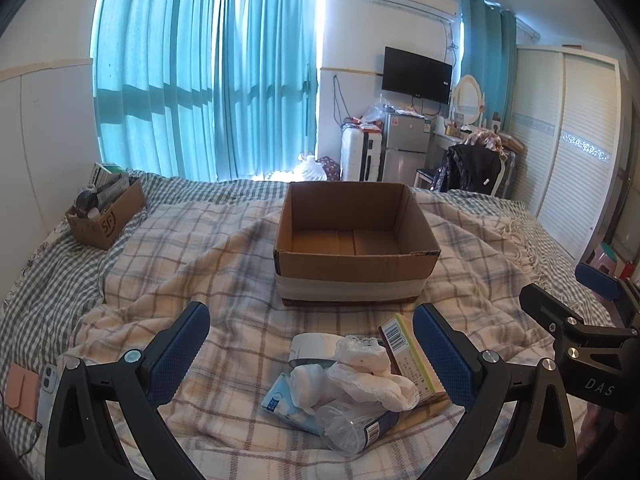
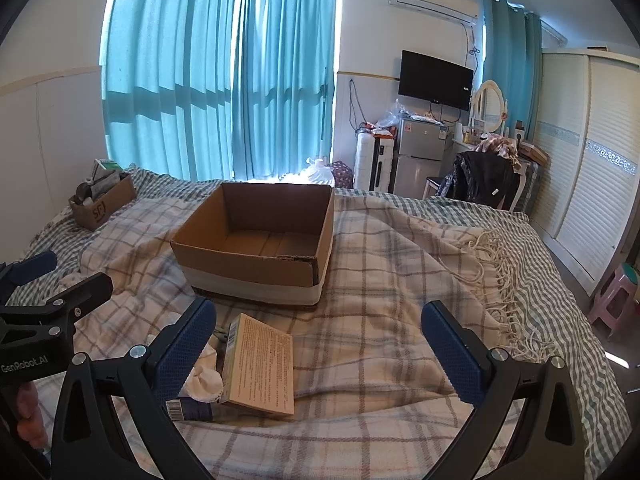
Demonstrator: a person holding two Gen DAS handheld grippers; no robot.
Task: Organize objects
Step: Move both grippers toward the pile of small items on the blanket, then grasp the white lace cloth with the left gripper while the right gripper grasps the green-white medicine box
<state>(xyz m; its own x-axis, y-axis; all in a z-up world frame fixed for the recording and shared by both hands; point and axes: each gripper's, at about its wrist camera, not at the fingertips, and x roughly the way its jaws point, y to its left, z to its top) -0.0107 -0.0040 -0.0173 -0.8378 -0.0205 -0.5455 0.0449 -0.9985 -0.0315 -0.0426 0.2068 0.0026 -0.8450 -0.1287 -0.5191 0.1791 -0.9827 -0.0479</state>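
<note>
An empty open cardboard box (image 1: 356,240) with a white band stands on the plaid blanket; it also shows in the right wrist view (image 2: 256,246). In front of it lies a pile: a tape roll (image 1: 310,350), white lacy socks (image 1: 370,376), a tissue pack (image 1: 280,400), a clear plastic bottle (image 1: 352,426) and a flat tan carton (image 1: 412,356). My left gripper (image 1: 312,336) is open, above the pile, holding nothing. My right gripper (image 2: 318,330) is open and empty, the carton (image 2: 262,364) and a sock (image 2: 206,378) by its left finger.
A small SF cardboard box (image 1: 106,216) full of items sits at the bed's far left. A phone (image 1: 48,390) and a pink case (image 1: 22,390) lie at the left edge. A fringed blanket edge (image 2: 504,280) runs at right. A pink stool (image 2: 616,294) stands on the floor beside the bed.
</note>
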